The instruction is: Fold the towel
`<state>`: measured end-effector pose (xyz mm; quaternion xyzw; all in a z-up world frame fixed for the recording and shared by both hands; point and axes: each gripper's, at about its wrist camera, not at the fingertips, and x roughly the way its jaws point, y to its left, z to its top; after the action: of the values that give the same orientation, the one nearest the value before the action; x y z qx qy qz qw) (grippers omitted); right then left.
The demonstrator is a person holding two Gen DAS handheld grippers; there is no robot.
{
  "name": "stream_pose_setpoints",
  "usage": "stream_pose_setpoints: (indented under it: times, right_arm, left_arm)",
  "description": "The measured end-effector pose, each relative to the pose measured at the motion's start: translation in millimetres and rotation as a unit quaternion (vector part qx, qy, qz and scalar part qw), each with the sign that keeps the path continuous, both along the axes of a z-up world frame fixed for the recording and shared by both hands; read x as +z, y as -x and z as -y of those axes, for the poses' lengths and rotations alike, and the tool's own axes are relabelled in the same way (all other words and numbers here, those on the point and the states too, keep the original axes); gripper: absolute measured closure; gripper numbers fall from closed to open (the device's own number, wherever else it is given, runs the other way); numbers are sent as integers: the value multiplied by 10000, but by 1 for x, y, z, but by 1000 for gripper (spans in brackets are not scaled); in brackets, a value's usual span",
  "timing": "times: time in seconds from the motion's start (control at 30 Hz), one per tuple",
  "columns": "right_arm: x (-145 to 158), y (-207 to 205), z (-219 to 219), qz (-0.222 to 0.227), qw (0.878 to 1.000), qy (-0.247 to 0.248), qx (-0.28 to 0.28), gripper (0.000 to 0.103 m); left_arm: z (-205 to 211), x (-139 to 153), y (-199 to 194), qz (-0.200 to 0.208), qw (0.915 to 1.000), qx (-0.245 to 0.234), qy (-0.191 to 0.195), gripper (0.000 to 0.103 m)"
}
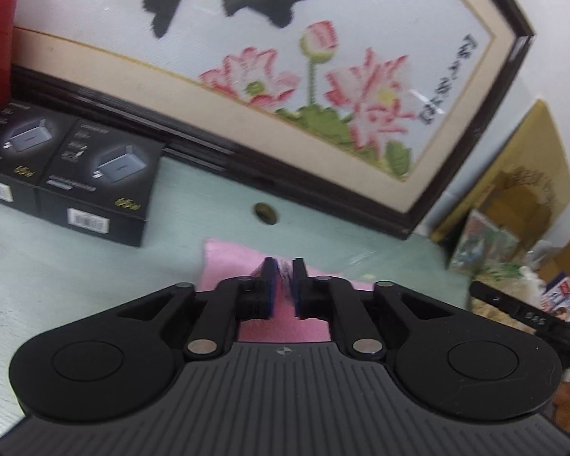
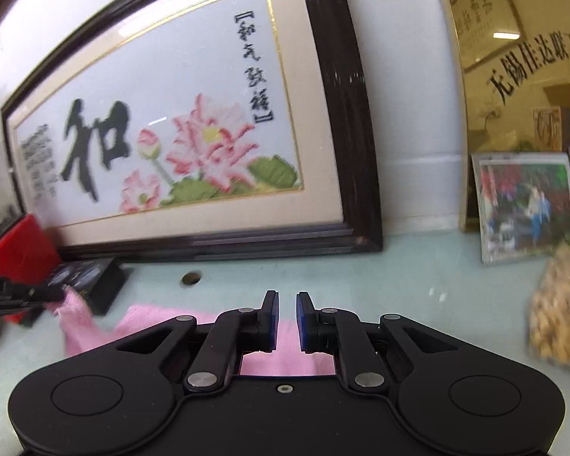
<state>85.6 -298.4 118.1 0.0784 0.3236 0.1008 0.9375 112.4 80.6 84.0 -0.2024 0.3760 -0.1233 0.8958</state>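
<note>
Towel (image 2: 163,323) lies rumpled on surface (image 1: 76,285), fold unfinished; left fingers (image 1: 266,277) slightly parted over a raised edge, right fingers (image 2: 271,311) parted, empty.

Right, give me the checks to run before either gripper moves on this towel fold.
1. Right gripper empty: ok, jaws slightly apart, nothing between them.
2. Left gripper hold on the towel: cannot tell; towel shows between its narrow jaws.
3. Towel flat on the table: not ok, one corner stands raised at the left gripper's tip.
4. Black boxes clear of the towel: ok, apart in the left wrist view.
5. Framed picture clear of the towel: ok, bare table between.
</note>
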Motion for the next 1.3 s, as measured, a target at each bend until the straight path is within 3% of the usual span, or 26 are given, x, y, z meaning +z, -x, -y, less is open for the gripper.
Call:
stream_pose_setpoints:
  times: [0.07, 0.1, 0.13, 0.33, 0.5, 0.57, 0.63, 0.83, 1.07, 1.13, 1.27, 1.3]
  right_arm:
    - [-7, -3, -4, -137, 9997, 75, 162, 78]
    - [-12, -4, -6, -204, 9994, 151, 229, 63]
    - [-18, -4, -6, -287, 9989, 189, 322, 59]
    - [-55, -4, -3, -920, 9944, 110, 512, 48]
    - [-81, -1, -10, -1194, 9906, 262, 622, 46]
    - [-86, -3, -12, -1209, 9897, 223, 737, 33]
    - [-88, -7, -16, -1226, 9884, 265, 857, 2]
    - [-96, -7, -21, -986, 9869, 422, 1201, 0]
    - [-96, 0, -17, -933, 9861, 455, 1294, 0]
    - [-92, 0, -19, -946, 9882, 512, 1094, 0]
    - [-89, -3, -16, -979, 9905, 131, 952, 2]
    - [-90, -6, -15, -1084, 9896, 55, 943, 7]
  left_arm:
    - [-6, -5, 3, -25, 9999, 90, -99, 80]
    - [-11, -8, 6, -33, 9998, 149, -131, 80]
    - [-14, -9, 7, -22, 9998, 161, -134, 80]
    - [-11, -20, 17, -79, 9983, -210, -535, 80]
    - [14, -37, 18, -246, 9929, -626, -982, 79]
    - [20, -42, 17, -312, 9916, -690, -1045, 78]
    - [27, -45, 16, -326, 9899, -791, -1133, 78]
    - [33, -49, 16, -336, 9873, -875, -1280, 73]
    - [31, -50, 16, -362, 9877, -789, -1302, 63]
    - [31, -51, 16, -355, 9877, -761, -1322, 58]
    - [33, -52, 12, -385, 9880, -741, -1299, 57]
    - [34, -53, 11, -386, 9880, -738, -1304, 57]
